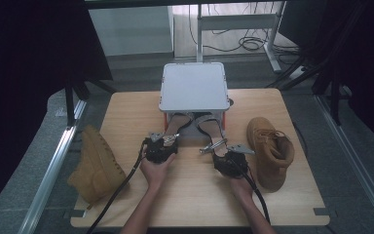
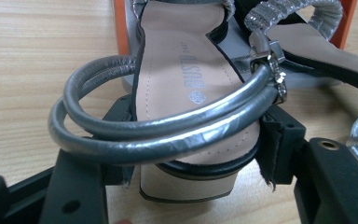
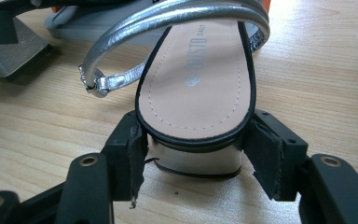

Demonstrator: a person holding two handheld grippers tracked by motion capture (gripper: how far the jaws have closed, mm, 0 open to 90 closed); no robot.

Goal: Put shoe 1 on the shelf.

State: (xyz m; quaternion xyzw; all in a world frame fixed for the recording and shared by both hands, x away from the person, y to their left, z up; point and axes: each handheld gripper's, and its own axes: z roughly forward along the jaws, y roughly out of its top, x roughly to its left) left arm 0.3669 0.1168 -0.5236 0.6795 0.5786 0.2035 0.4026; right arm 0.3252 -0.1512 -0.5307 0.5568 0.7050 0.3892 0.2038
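In the middle of the high view, a person's left hand [image 1: 155,168] and right hand [image 1: 237,184] are each holding a black two-jaw gripper, and each gripper is clamping the heel end of a silver-strapped sandal with a tan insole. The left gripper [image 2: 196,154] is closing its jaws against both sides of the left sandal [image 2: 186,84], low in its own view, with the pads pressing the black-edged sole just above the block heel; the double grey-silver ankle strap [image 2: 168,126] is looping across in front of the jaws. The right gripper [image 3: 196,154] is likewise gripping the right sandal [image 3: 200,84] by the sides of its heel, its pads touching the sole edge. Both sandals are lying on the light wooden table [image 1: 190,195], toes pointing toward the upper part of the high view and tucked under the white square lid of a grey and orange box [image 1: 193,87]; gripping at the heels probably suits pulling the pair out or sliding it in, though I cannot tell which. A tan suede lace-up boot [image 1: 271,151] is lying at the right of the table and another tan boot [image 1: 95,165] at the left edge, both apart from the grippers. A stamped silver brand mark is showing on each insole; it is looking like "DUSTO", but this is uncertain.
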